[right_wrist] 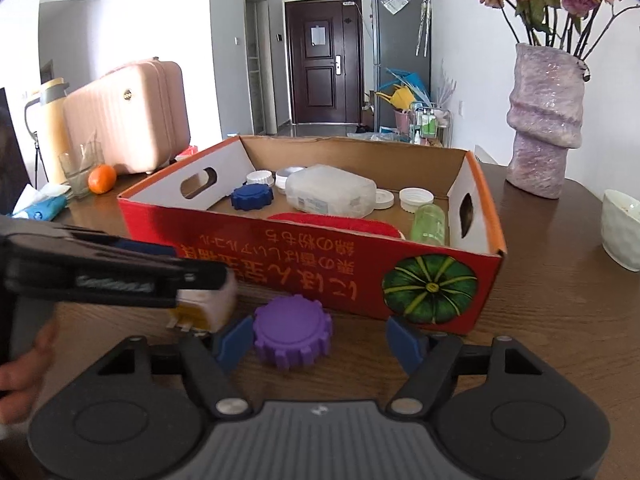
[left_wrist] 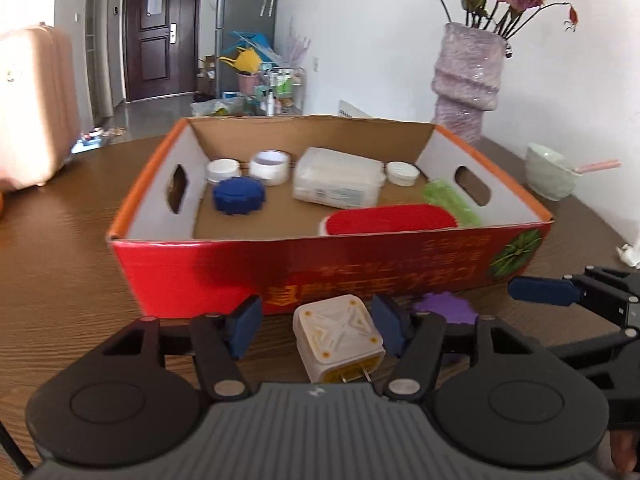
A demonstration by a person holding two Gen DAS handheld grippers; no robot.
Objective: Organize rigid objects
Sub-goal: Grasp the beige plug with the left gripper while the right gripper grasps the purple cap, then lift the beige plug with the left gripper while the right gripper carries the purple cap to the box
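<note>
A white plug adapter cube (left_wrist: 338,336) lies on the wooden table just before the red cardboard box (left_wrist: 320,264). My left gripper (left_wrist: 317,330) straddles it; the right pad is at its side and a gap shows at the left pad. A purple gear-shaped lid (right_wrist: 293,334) lies beside the cube, between the jaws of my right gripper (right_wrist: 320,343), near the left pad and clear of the right one. The box (right_wrist: 280,256) holds a blue gear lid (left_wrist: 239,195), white caps, a translucent container (left_wrist: 338,180), a red-topped item (left_wrist: 390,219) and a green bottle (right_wrist: 430,222).
A purple vase (right_wrist: 544,128) with dried roses stands at the back right, with a white bowl (right_wrist: 622,228) near it. A pink suitcase (right_wrist: 132,116), an orange (right_wrist: 102,179), a glass, a thermos and a tissue pack sit at the left. A hand (right_wrist: 24,364) holds the left gripper.
</note>
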